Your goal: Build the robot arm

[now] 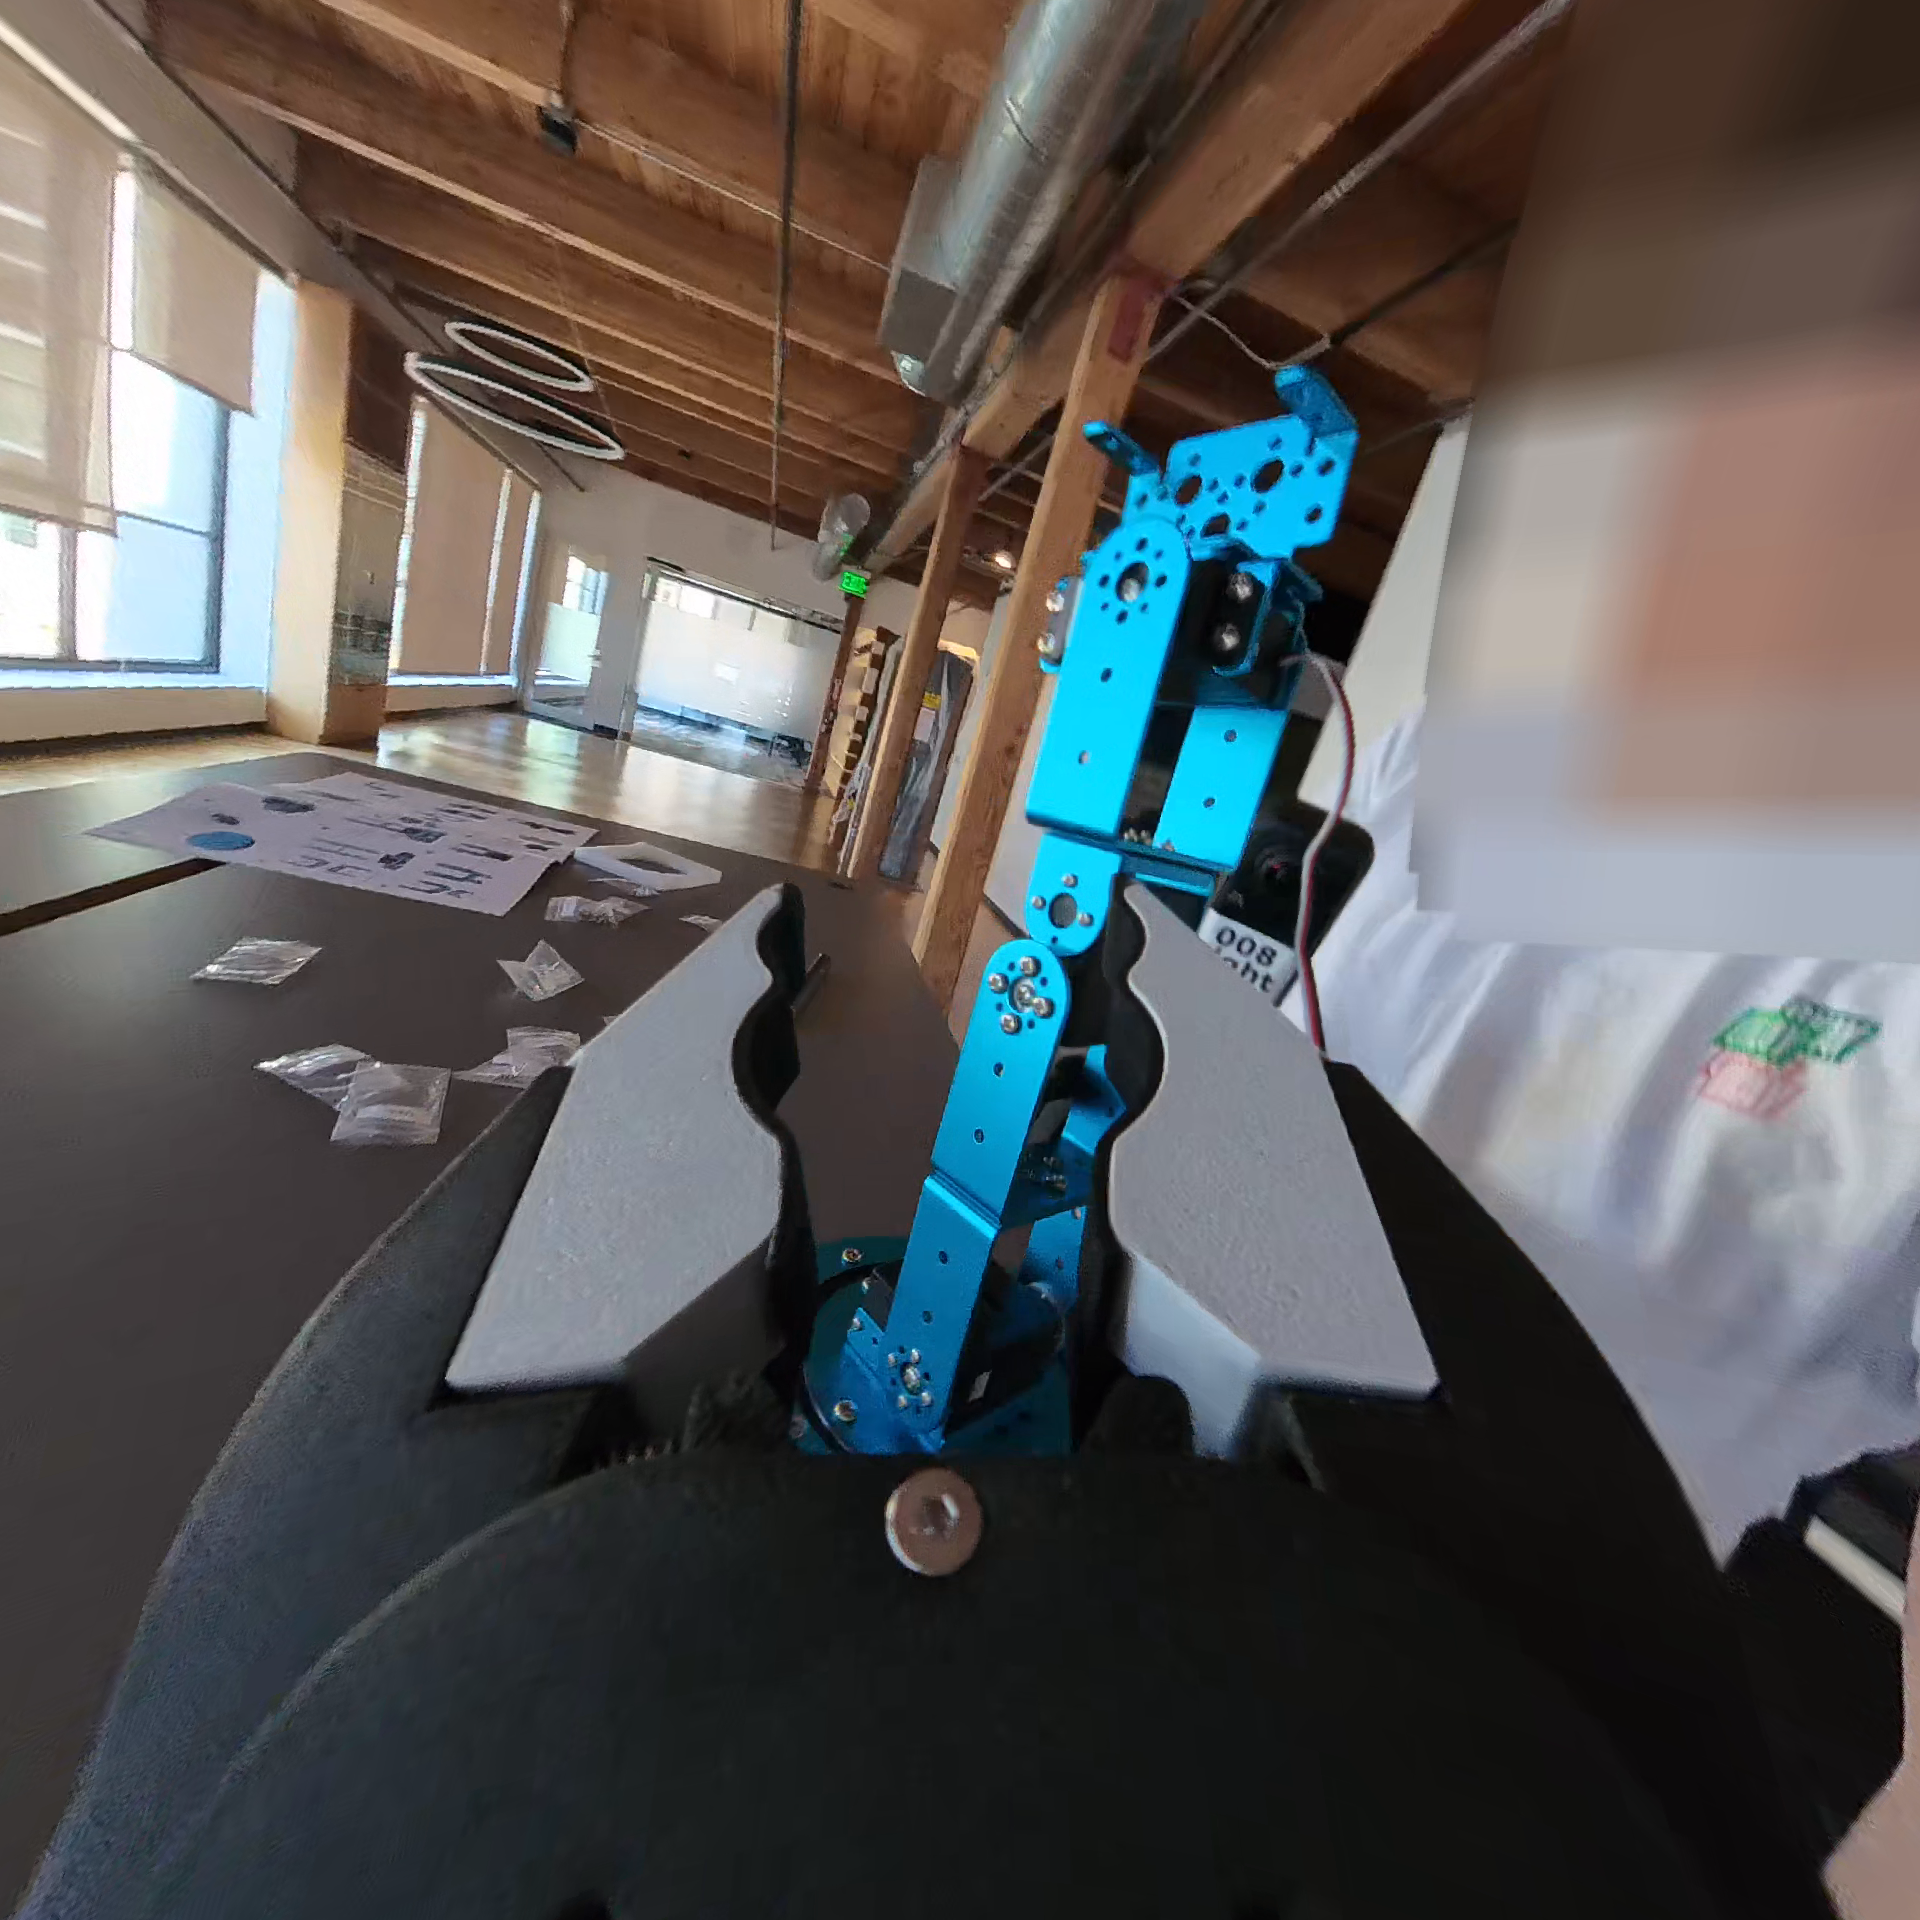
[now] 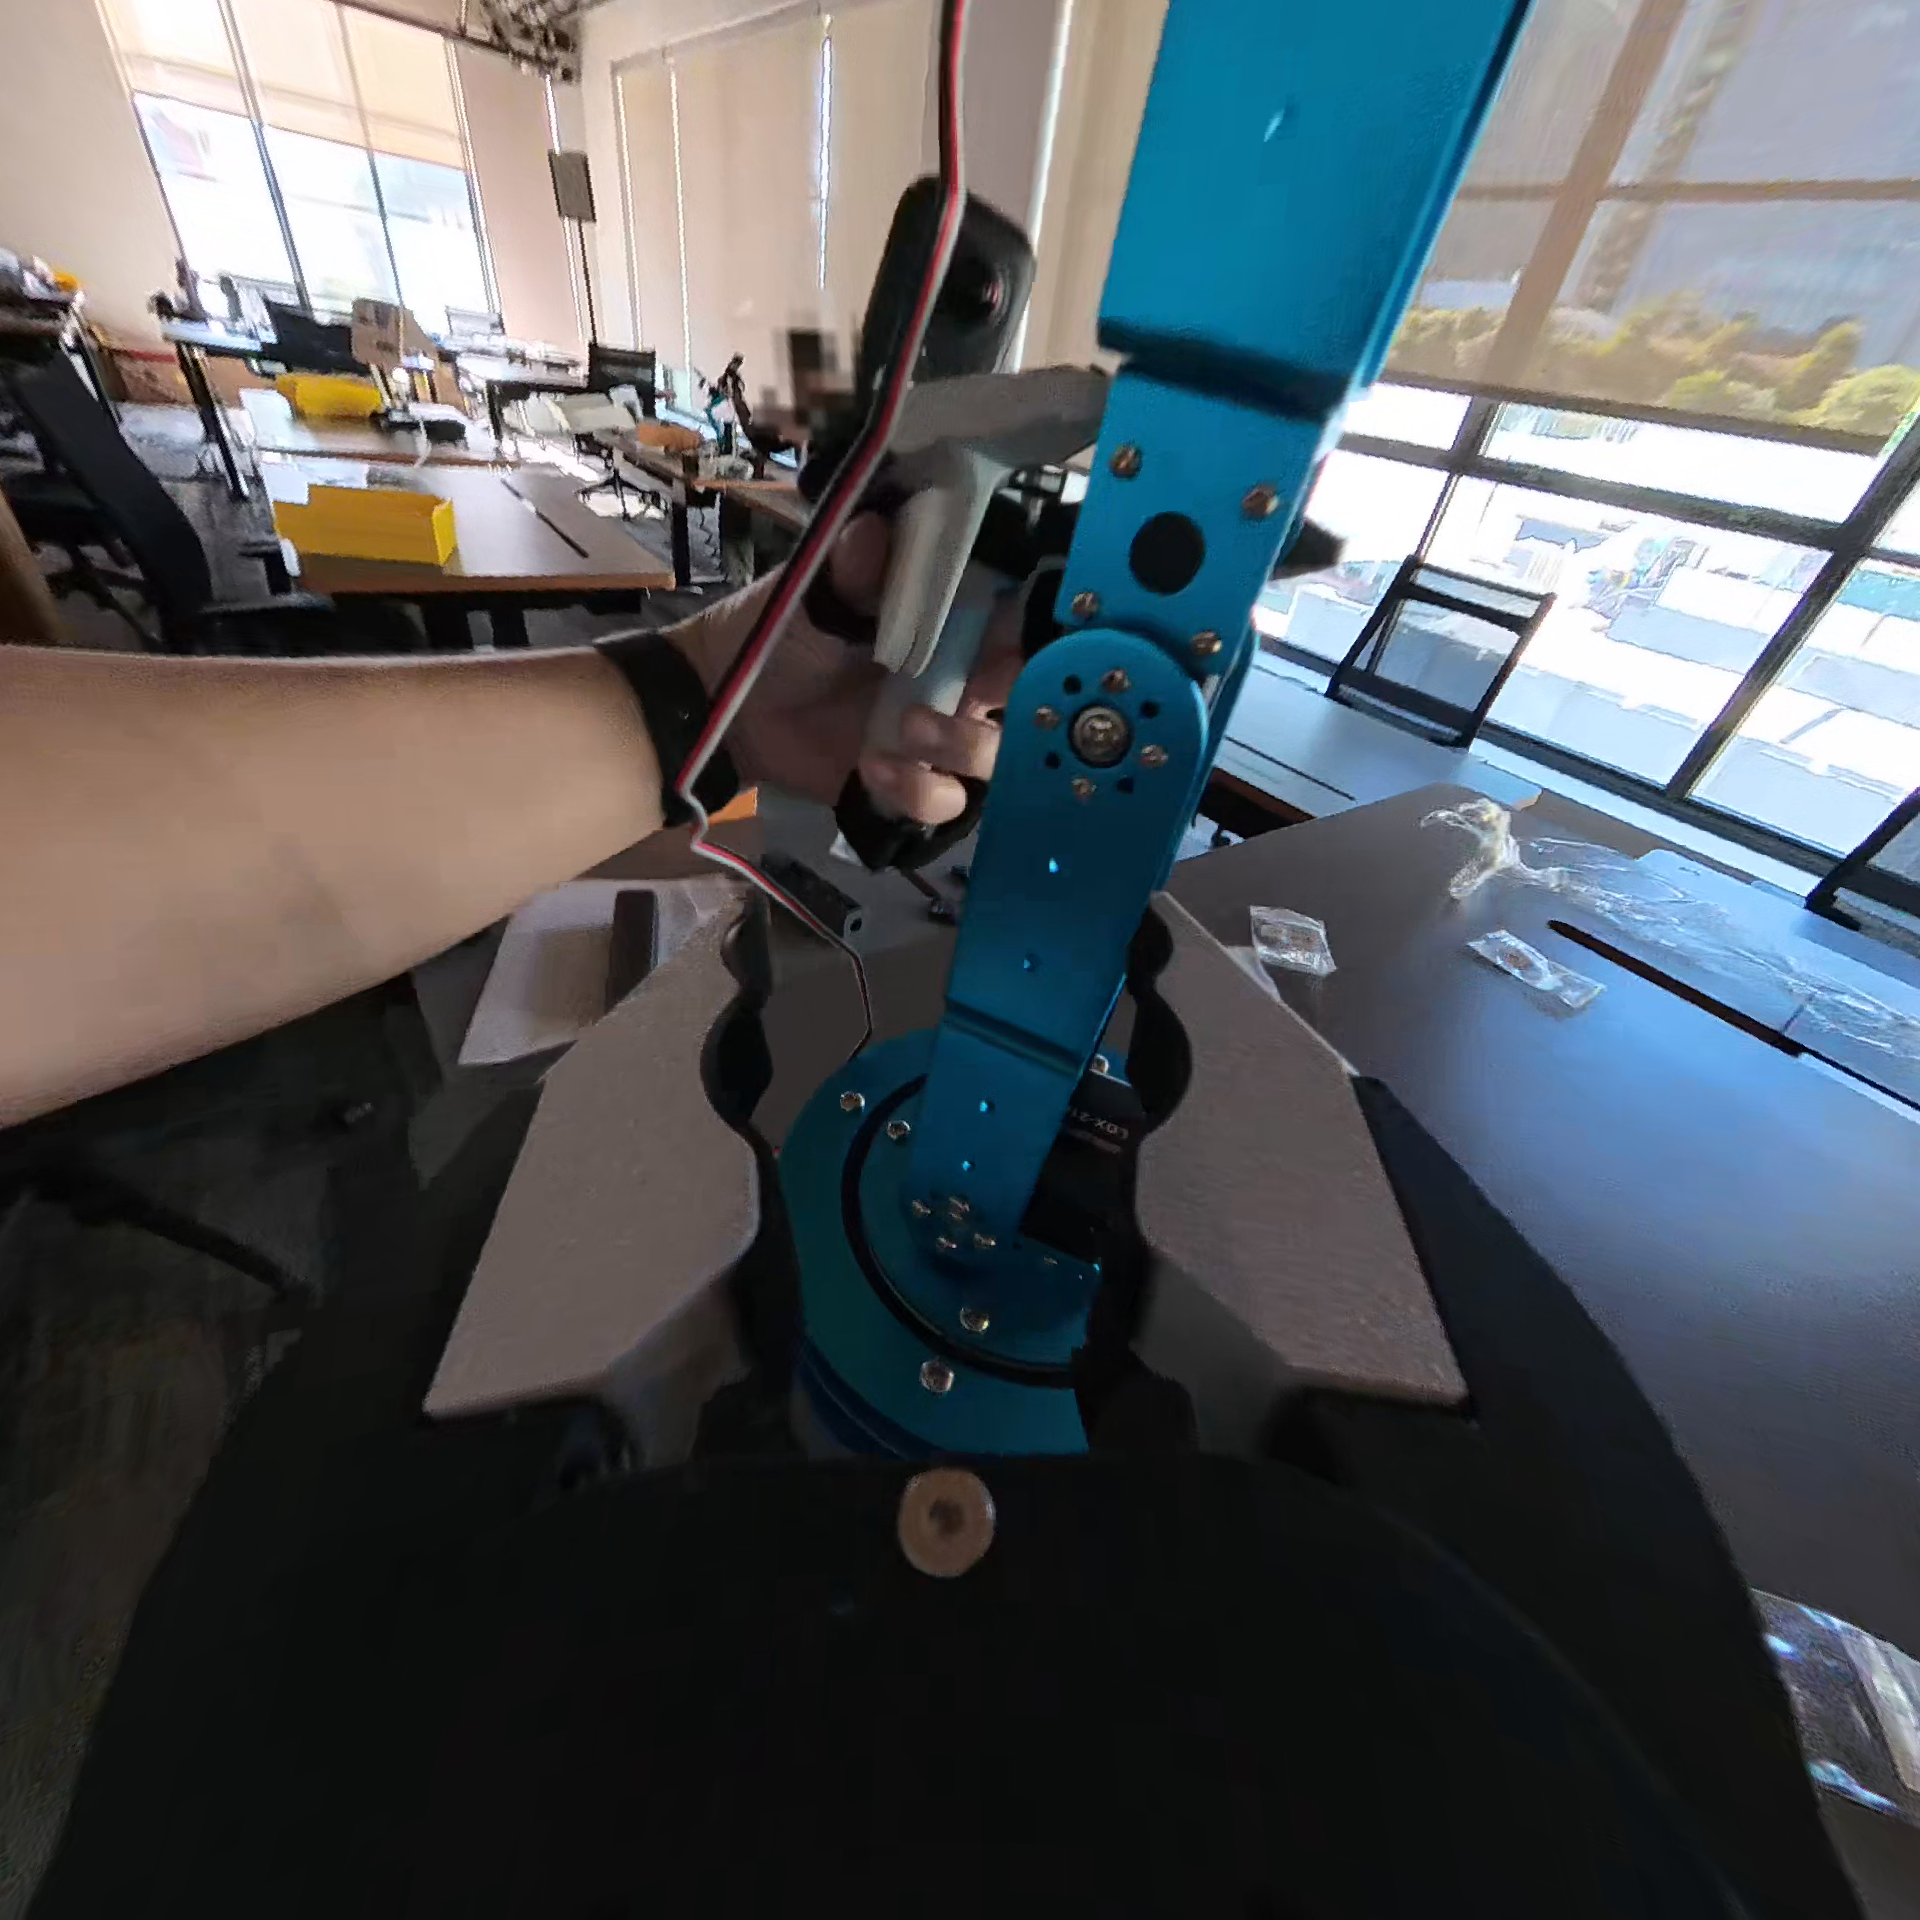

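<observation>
I am seeing a blue metal jointed arm kit [image 1: 1101, 790] [image 2: 1081, 831] standing nearly upright on its round base, leaning slightly right, between my fingers.

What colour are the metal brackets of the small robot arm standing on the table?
Bright blue brackets with silver screws; clearest in the left wrist view.

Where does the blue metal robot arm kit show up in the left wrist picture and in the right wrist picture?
Left wrist view: the blue metal robot arm kit rises between the left tongs, centre, leaning right toward the ceiling.
Right wrist view: it stands between the right tongs, centre, running out the top edge.
Shared landmark: its round blue base on the dark table.
</observation>
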Action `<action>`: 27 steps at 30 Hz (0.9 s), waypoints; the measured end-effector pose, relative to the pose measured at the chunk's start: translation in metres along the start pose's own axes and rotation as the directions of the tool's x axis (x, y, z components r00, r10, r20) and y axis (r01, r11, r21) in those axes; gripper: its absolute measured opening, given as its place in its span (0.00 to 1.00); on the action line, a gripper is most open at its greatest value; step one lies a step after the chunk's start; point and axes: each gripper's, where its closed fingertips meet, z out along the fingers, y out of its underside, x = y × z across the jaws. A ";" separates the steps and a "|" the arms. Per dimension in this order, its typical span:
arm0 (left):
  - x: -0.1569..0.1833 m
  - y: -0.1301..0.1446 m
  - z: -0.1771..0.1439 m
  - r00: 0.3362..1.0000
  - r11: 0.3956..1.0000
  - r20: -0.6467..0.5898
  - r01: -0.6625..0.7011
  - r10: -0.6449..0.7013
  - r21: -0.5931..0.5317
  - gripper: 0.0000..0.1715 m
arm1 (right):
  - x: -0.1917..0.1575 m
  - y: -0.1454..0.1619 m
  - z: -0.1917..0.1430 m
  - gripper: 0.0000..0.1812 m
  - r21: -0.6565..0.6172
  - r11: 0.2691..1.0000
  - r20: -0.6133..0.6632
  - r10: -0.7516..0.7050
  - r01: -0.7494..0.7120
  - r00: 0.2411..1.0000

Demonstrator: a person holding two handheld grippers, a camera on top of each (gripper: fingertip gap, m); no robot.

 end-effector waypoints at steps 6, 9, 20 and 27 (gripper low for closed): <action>-0.007 0.018 0.006 0.995 0.997 -0.095 -0.014 0.006 -0.078 0.32 | 0.013 0.004 0.002 0.20 0.021 0.999 -0.017 -0.036 0.037 0.999; -0.010 0.027 0.013 0.988 0.993 -0.157 -0.011 -0.007 -0.116 0.32 | 0.015 0.004 0.004 0.18 0.014 1.000 0.020 -0.020 0.020 1.000; 0.001 0.034 0.016 0.956 0.994 -0.286 0.032 -0.062 -0.108 0.14 | 0.016 0.005 0.002 0.17 -0.045 0.993 0.053 -0.103 0.106 0.993; 0.001 0.033 0.019 0.952 0.995 -0.291 0.081 -0.094 -0.055 0.14 | 0.018 0.006 -0.001 0.19 -0.039 0.992 0.069 -0.114 0.117 0.991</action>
